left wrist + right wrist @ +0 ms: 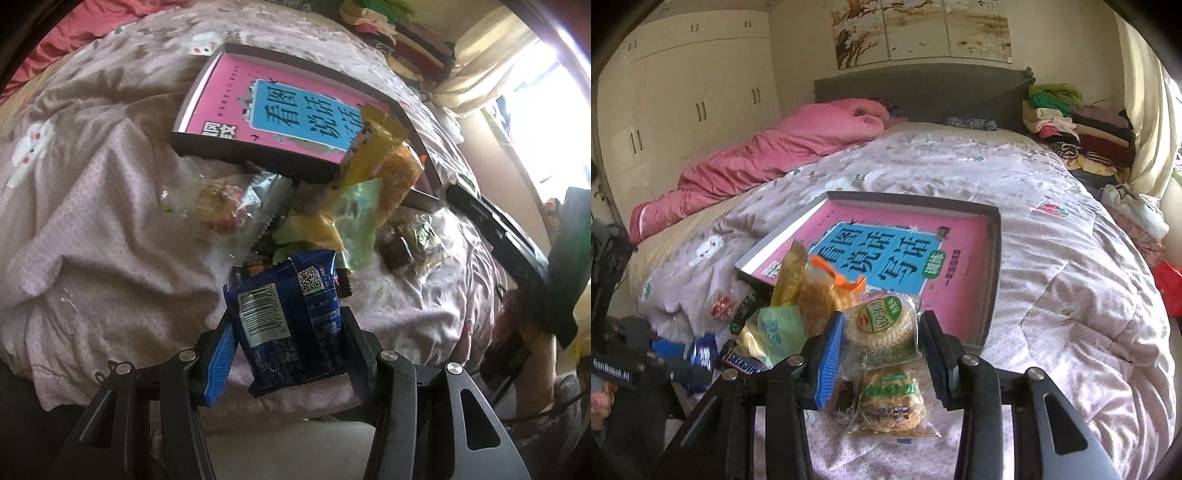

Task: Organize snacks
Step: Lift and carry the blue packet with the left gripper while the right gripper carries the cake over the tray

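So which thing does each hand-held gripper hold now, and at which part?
Left hand-held gripper: blue snack packet, gripped across its sides. Right hand-held gripper: clear-wrapped round pastry, gripped across its sides.

Right gripper (882, 354) at lower centre, jaws closed on a clear-wrapped round pastry with green label (881, 326). A second wrapped pastry (892, 400) lies below it on the quilted bed (1071, 295). Pile of snack packets (798, 295) left of centre. Shallow dark tray with pink book inside (991, 258) mid-frame. Left gripper (639, 363) at lower left edge; its jaws can't be made out.
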`<state>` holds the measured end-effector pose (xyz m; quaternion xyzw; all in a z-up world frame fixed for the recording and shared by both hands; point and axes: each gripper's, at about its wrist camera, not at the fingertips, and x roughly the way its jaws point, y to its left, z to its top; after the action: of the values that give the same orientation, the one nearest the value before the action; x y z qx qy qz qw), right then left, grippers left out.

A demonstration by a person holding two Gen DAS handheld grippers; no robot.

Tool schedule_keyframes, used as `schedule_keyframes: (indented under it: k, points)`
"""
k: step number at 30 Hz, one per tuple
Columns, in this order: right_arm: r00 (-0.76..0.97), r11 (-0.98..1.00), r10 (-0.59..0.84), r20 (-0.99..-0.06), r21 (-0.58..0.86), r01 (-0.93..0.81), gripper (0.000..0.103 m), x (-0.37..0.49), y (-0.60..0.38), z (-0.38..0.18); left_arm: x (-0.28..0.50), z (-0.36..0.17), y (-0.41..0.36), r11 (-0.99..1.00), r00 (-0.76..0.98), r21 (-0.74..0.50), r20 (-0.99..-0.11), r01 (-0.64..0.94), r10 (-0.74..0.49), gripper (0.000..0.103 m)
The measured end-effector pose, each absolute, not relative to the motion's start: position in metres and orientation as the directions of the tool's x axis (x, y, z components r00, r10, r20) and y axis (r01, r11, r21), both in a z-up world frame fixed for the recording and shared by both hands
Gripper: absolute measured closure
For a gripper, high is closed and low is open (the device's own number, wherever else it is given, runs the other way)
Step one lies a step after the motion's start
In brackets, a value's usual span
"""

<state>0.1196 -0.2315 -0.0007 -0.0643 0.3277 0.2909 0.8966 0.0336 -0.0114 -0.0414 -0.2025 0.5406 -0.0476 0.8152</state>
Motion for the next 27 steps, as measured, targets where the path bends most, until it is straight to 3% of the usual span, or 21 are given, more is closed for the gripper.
schedule_keyframes:
  k: [8,16,27]
  points:
    - [0.643,0.825,0.477,-0.599,0.052,-0.563,0.061,0.122,-0.223,0.030,0.029,-0.025,-0.022,0.921,0.434,-0.382,-0.845,-0.079,-0.313,0.049]
    - [0.662,0.827,0.501,-0.557,0.082,-0.556,0.061,0.131,-0.221,0.048,0.028,0.011,-0.026,0.950,0.528,-0.312,-0.810,-0.019,-0.255,0.049]
    - [0.669,0.835,0.499,-0.552,0.099,-0.541,0.061,0.153,-0.220,0.051,0.062,0.034,-0.005,0.959,0.596,-0.273,-0.784,-0.078,-0.175,0.049]
